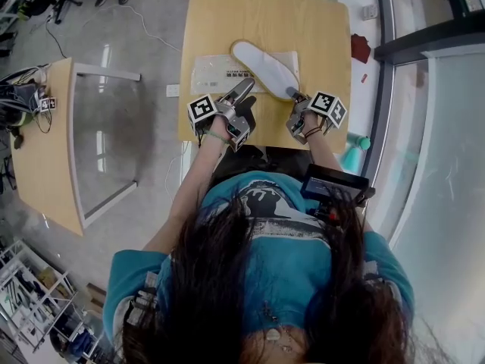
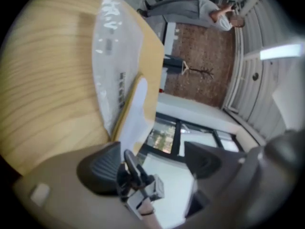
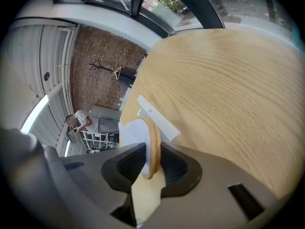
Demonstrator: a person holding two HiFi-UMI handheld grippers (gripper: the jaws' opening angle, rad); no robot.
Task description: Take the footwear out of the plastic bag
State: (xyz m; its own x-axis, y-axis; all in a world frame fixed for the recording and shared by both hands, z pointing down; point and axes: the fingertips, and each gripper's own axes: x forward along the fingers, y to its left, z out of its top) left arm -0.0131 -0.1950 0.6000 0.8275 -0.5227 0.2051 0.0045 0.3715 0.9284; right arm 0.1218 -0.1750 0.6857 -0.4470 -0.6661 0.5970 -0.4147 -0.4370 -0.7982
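Note:
A flat white slipper (image 1: pixel 265 67) with a thin tan sole lies slanted across the clear plastic bag (image 1: pixel 216 70) on the wooden table (image 1: pixel 318 29). My right gripper (image 1: pixel 293 97) is shut on the slipper's near end; in the right gripper view both pads pinch its tan edge (image 3: pixel 152 142). My left gripper (image 1: pixel 246 101) hovers just left of it, over the bag's near edge, jaws wide open and empty. In the left gripper view the bag (image 2: pixel 112 66) and the slipper (image 2: pixel 136 113) lie ahead, beyond the left gripper (image 2: pixel 152 163).
A second wooden table (image 1: pixel 45 150) with a glass panel (image 1: pixel 106 142) stands to the left. Right of the table runs a window ledge with a red item (image 1: pixel 361 48) and a teal object (image 1: pixel 356 142). A person (image 2: pixel 221 15) stands far off.

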